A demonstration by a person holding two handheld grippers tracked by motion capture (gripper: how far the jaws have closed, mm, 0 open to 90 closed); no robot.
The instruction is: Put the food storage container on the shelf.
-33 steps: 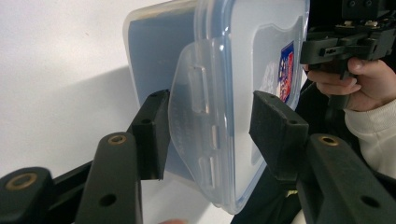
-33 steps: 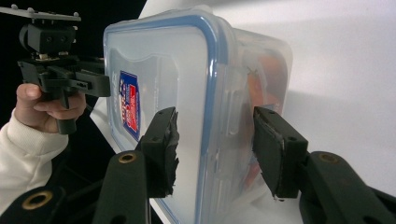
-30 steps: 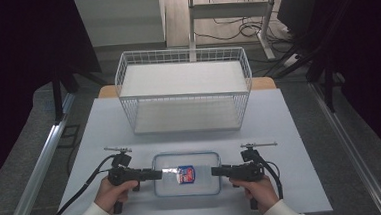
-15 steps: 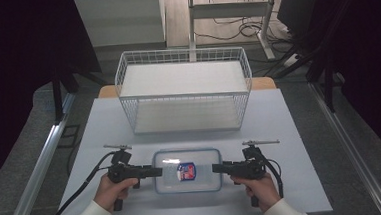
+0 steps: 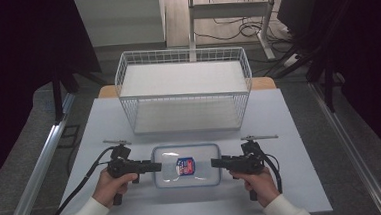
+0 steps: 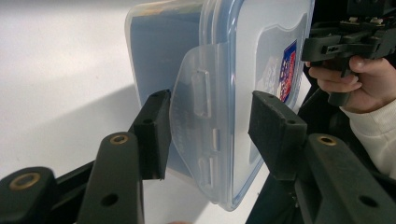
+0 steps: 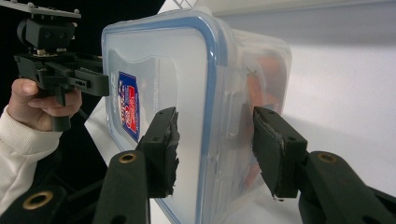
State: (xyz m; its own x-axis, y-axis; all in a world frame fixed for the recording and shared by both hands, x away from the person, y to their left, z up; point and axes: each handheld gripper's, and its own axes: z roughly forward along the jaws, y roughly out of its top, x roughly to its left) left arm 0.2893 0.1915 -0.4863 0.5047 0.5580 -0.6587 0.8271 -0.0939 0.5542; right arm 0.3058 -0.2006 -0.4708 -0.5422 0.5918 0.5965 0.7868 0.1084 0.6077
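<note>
Clear plastic, blue-rimmed, the lidded food container lies flat on the white desk at its near edge, between the two grippers. The left gripper has its jaws spread around the container's left-end latch flap; the right gripper straddles the opposite end, jaws parted. Beyond stands a white wire basket.

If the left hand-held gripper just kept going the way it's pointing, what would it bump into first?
Probably the side clasp of the clear plastic box. The left hand-held gripper has its open jaws either side of that clasp, so the box's end lies directly ahead.
</note>
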